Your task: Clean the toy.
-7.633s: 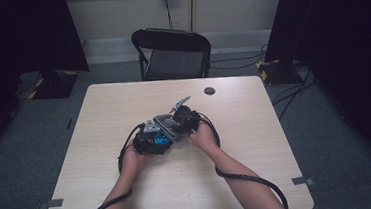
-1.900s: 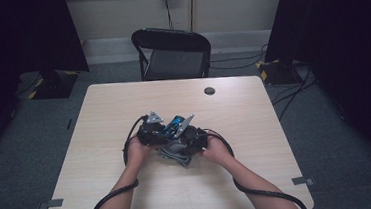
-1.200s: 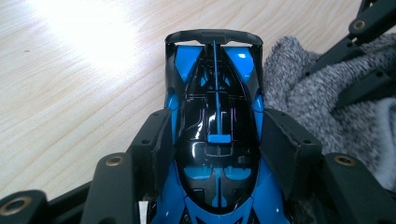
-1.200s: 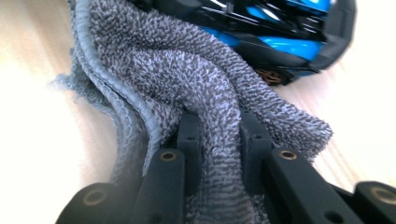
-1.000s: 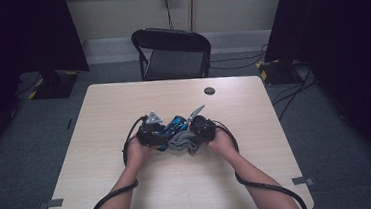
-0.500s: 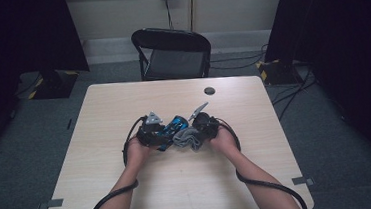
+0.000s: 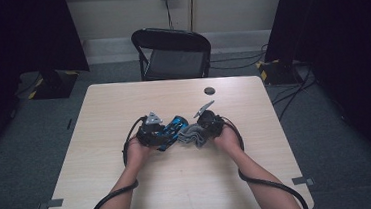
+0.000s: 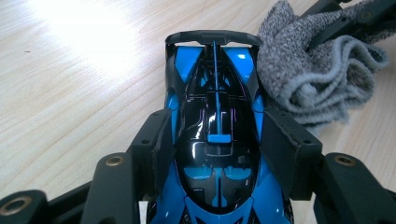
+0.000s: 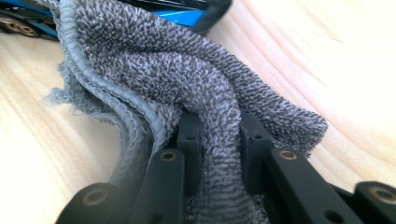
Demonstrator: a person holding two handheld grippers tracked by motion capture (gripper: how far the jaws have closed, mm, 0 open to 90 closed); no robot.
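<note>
Toy car (image 8: 215, 140) clamped by the left gripper (image 8: 215, 154) — cloth (image 9: 187, 93) pinched by the right gripper (image 9: 217, 144).
Risk: hard wiping could snap the thin rear wing (image 8: 213, 36) — or twist the car loose.

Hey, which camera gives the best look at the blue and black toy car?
The left gripper view: the toy car sits close, seen from above, clamped between the left gripper jaws. In the high view it is a small blue shape beside the grey cloth. The right gripper view catches a blue edge behind the cloth.
</note>
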